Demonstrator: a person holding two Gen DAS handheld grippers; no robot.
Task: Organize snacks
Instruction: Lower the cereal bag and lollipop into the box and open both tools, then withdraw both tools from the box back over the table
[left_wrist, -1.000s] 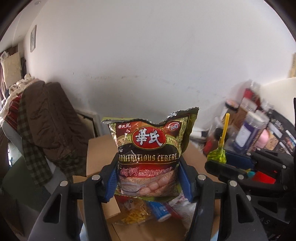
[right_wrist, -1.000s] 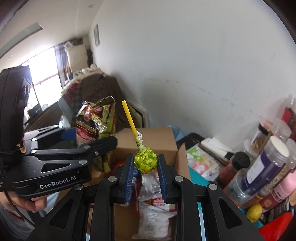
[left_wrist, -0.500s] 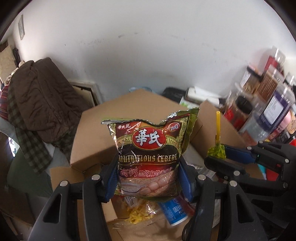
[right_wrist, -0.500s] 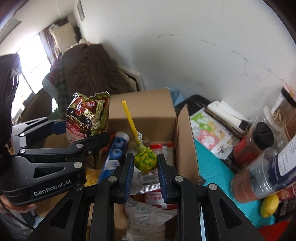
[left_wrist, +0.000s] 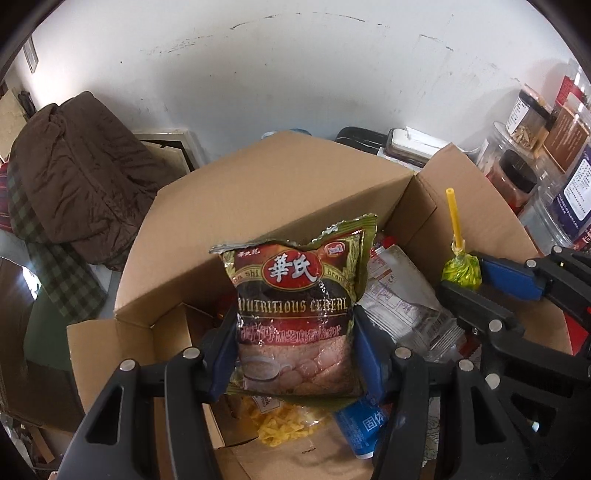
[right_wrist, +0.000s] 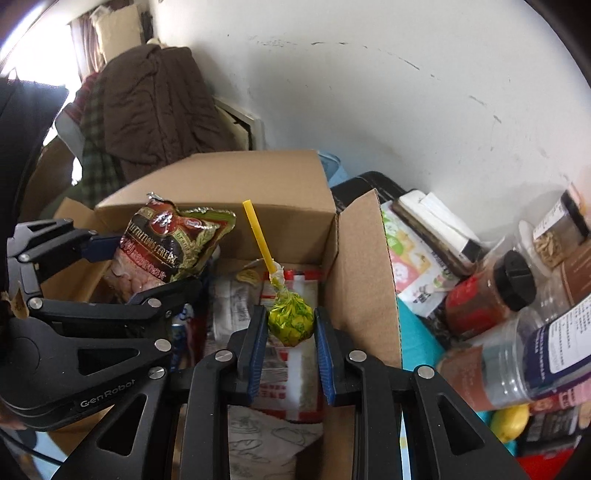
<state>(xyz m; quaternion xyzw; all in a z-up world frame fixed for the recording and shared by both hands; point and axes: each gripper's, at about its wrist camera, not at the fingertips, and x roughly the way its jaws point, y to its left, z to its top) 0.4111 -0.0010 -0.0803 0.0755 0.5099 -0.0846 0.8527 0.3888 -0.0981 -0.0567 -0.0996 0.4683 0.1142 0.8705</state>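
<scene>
My left gripper (left_wrist: 293, 350) is shut on a dark red and green cereal bag (left_wrist: 295, 314), held upright over the open cardboard box (left_wrist: 266, 206). The same bag (right_wrist: 166, 247) and left gripper (right_wrist: 140, 273) show at the left of the right wrist view. My right gripper (right_wrist: 290, 325) is shut on a green-wrapped lollipop (right_wrist: 290, 321) with a yellow stick, above the box's right side. That lollipop (left_wrist: 461, 271) and the right gripper (left_wrist: 469, 284) appear at the right of the left wrist view. Several snack packs (left_wrist: 399, 295) lie in the box.
Jars and spice bottles (right_wrist: 491, 291) crowd the teal surface right of the box. Its right flap (right_wrist: 364, 280) stands upright beside the right gripper. A brown coat (left_wrist: 77, 177) is heaped at the left by the white wall. A lemon (right_wrist: 511, 422) lies at the lower right.
Both grippers have sunk and tipped downward toward the box, each keeping its hold. The box and its contents now fill more of both views.
</scene>
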